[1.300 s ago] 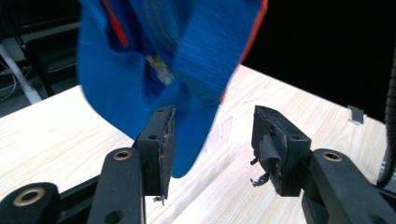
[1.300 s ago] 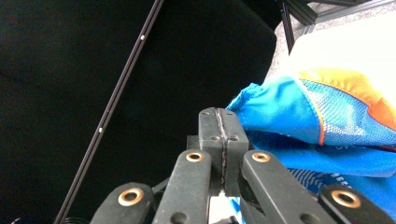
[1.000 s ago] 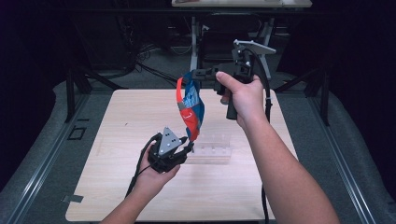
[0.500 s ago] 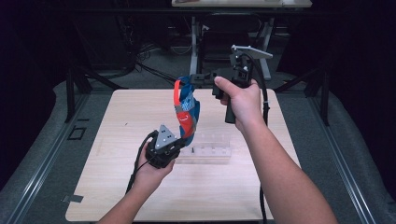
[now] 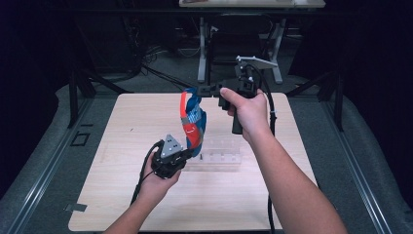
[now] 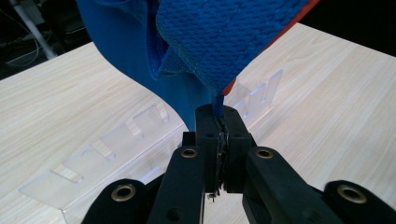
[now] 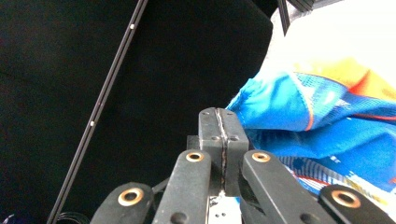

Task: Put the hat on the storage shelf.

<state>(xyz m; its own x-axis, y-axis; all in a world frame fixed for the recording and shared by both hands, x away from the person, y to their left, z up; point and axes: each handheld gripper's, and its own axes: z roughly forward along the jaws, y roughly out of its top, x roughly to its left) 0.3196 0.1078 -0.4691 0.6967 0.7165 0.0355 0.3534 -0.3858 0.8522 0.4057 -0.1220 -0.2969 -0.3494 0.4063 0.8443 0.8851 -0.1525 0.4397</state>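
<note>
1. The blue and orange fabric piece hangs stretched between both tongs, above the tabletop. The left tongs have just closed and now pinch only its lowest tip, so I reckon a tug could slip it free.
2. The right tongs, pressed together on its upper edge, might lose that thin hem too.
3. Just beyond the left tongs lies a clear plastic rack; the dangling cloth could snag it.
4. The cloth looks like limp mesh, with orange trim.
</note>
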